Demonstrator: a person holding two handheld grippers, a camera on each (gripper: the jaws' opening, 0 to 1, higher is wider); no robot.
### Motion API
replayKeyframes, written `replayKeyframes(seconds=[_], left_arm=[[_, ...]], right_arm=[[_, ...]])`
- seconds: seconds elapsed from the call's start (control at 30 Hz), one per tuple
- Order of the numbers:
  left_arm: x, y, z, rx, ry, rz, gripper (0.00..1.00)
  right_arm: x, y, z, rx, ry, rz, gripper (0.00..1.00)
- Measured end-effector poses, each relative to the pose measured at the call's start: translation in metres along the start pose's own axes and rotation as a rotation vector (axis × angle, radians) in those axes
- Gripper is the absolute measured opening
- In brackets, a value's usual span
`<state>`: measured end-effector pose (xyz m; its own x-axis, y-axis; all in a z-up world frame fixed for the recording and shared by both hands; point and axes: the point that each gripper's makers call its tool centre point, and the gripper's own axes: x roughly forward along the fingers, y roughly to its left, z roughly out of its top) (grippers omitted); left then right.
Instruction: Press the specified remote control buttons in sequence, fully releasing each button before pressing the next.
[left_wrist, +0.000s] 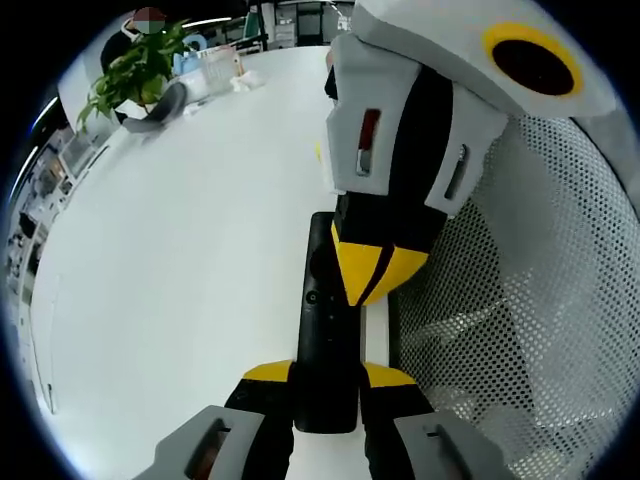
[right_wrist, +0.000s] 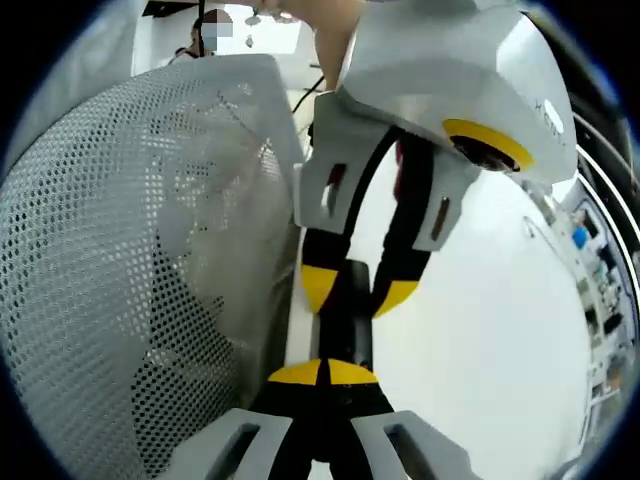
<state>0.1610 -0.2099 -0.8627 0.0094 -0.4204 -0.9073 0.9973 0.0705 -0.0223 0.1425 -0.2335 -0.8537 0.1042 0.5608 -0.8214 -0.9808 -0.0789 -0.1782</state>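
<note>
A long black remote control (left_wrist: 326, 335) lies lengthwise over the white table (left_wrist: 180, 260). My left gripper (left_wrist: 328, 375) is shut on its near end, one yellow-tipped jaw on each side edge. My right gripper (left_wrist: 375, 272) comes in from the upper right with its yellow tips shut together, resting on the remote's button face towards the far end. In the right gripper view, my right gripper (right_wrist: 322, 373) has its tips closed at the bottom, on the remote (right_wrist: 348, 325). Beyond it, the left gripper (right_wrist: 358, 288) straddles the remote. The button under the tips is hidden.
A white perforated mesh panel (left_wrist: 510, 310) stands right beside the remote, also seen in the right gripper view as the mesh panel (right_wrist: 130, 260). A potted plant (left_wrist: 135, 70) and some clutter sit at the table's far end, with a person behind them.
</note>
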Motion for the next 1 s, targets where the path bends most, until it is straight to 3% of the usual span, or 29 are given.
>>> replayKeyframes(seconds=[0.2,0.33,0.47,0.57,1.0], left_arm=[[0.000,0.000,0.000,-0.010,-0.008,0.008,0.24],[0.000,0.000,0.000,-0.020,-0.025,0.016,0.24],[0.000,0.000,0.000,-0.025,-0.033,0.019,0.24],[0.000,0.000,0.000,-0.026,-0.035,0.020,0.24],[0.000,0.000,0.001,-0.017,-0.036,0.014,0.24]], right_arm=[[-0.001,-0.002,0.002,0.113,-0.046,0.017,0.00],[-0.003,-0.007,0.003,0.083,-0.045,-0.009,0.00],[-0.005,-0.015,0.005,0.117,-0.060,-0.032,0.00],[-0.004,-0.016,-0.003,0.123,-0.032,-0.039,0.00],[-0.004,-0.017,-0.003,0.130,-0.032,-0.021,0.00]])
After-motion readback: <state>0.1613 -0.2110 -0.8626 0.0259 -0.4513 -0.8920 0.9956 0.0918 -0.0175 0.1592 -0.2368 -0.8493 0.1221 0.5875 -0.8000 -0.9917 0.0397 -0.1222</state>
